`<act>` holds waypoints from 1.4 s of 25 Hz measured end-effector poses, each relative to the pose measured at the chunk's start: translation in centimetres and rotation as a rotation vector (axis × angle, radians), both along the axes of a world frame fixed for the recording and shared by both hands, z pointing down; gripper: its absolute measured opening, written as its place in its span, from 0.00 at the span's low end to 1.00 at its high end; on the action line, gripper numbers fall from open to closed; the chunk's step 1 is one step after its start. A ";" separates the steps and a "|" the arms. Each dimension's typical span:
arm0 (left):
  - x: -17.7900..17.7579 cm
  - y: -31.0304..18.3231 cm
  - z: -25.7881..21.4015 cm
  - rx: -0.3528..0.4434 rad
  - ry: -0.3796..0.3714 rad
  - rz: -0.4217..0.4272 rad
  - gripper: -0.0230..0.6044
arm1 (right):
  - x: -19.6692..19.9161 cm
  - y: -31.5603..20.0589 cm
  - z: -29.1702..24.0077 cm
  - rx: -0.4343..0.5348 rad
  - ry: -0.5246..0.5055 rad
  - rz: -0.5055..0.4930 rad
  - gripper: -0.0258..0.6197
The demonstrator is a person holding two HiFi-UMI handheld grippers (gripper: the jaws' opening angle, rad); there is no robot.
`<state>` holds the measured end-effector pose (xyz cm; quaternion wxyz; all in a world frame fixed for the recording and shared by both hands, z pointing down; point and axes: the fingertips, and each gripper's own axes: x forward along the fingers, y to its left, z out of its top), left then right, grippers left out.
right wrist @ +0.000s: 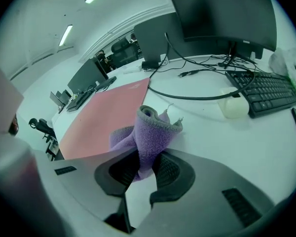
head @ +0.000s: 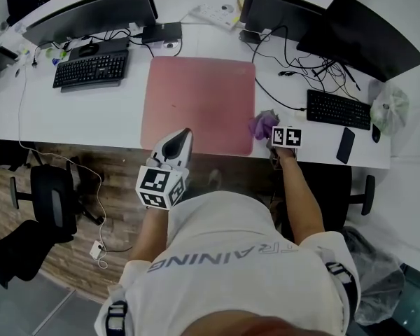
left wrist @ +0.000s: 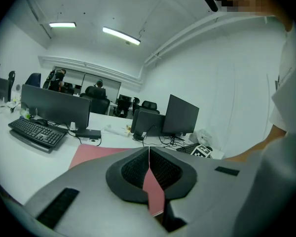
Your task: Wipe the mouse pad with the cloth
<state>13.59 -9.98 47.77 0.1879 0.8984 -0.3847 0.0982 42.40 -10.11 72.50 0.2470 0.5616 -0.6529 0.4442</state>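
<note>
Shirt (head: pixel 238 257) fills foreground; right hand-held gripper (right wrist: pixel 144 168) pinches cloth (right wrist: pixel 150 130), lower end hidden; left hand-held gripper (left wrist: pixel 149 169) pressed together.

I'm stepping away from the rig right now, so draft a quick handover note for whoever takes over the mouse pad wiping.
Left gripper: shut, empty, held above the near edge of the pink mouse pad.
Right gripper: shut on the purple cloth, just off the pad's right edge near its front corner, over the white desk.
Done: the cloth is in the grip.
Left: bring the cloth onto the pad and wipe across it. Whether any wiping has been done cannot be told.
</note>
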 end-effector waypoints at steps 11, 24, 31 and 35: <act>-6.8 0.6 0.1 -0.029 -0.050 -0.108 0.09 | -10.2 -3.1 -8.7 0.201 -0.047 -0.184 0.18; -24.6 1.2 0.7 -0.092 -0.080 -0.345 0.09 | -38.7 -6.9 -9.8 0.141 -0.317 -0.501 0.18; -33.2 1.4 2.6 -0.150 -0.083 -0.389 0.09 | -52.4 -5.6 -6.2 0.054 -0.373 -0.636 0.18; -36.3 0.7 3.6 -0.164 -0.079 -0.377 0.09 | -56.9 -5.6 -3.1 0.023 -0.338 -0.652 0.18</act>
